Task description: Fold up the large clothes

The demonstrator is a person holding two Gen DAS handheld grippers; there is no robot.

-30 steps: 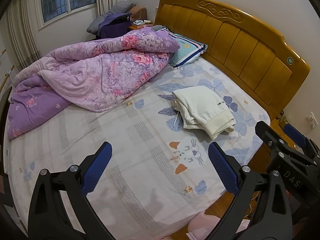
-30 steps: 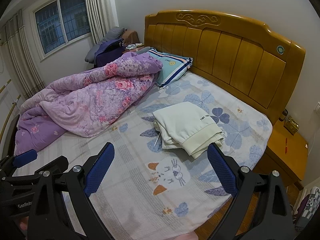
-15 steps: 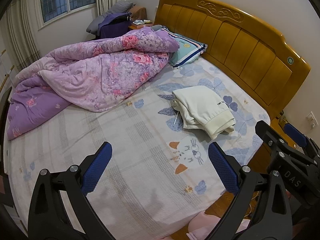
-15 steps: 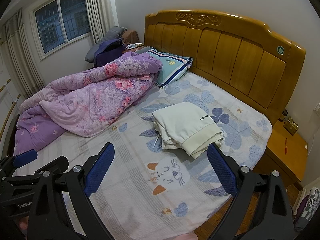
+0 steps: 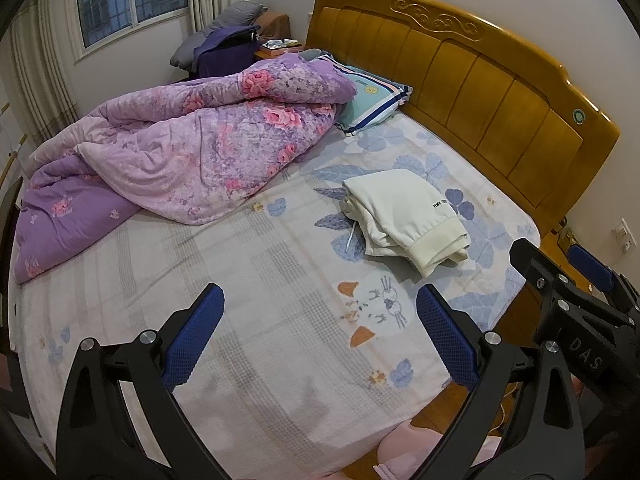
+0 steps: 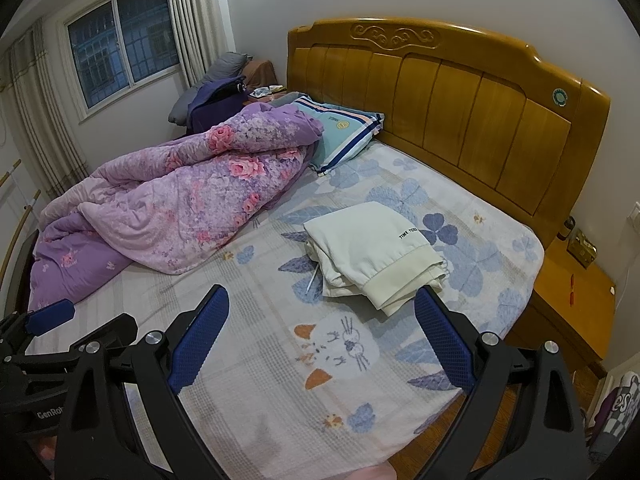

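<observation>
A cream-white garment (image 5: 404,214) (image 6: 376,250) lies folded in a compact bundle on the floral bedsheet (image 5: 280,272) (image 6: 280,320), toward the headboard side, with a ribbed cuff facing the near edge and a drawstring poking out at its left. My left gripper (image 5: 320,336) hovers open over the near part of the bed, well short of the garment, nothing between its blue pads. My right gripper (image 6: 322,334) is likewise open and empty, its right fingertip close to the bundle's cuff in the image. The right gripper's fingers (image 5: 588,266) show at the right of the left wrist view.
A rumpled purple floral quilt (image 5: 188,152) (image 6: 172,208) covers the far left of the bed. A striped teal pillow (image 5: 368,98) (image 6: 340,132) rests against the wooden headboard (image 5: 480,92) (image 6: 460,100). A wooden nightstand (image 6: 572,292) stands at the right. Wooden floor runs along the near edge.
</observation>
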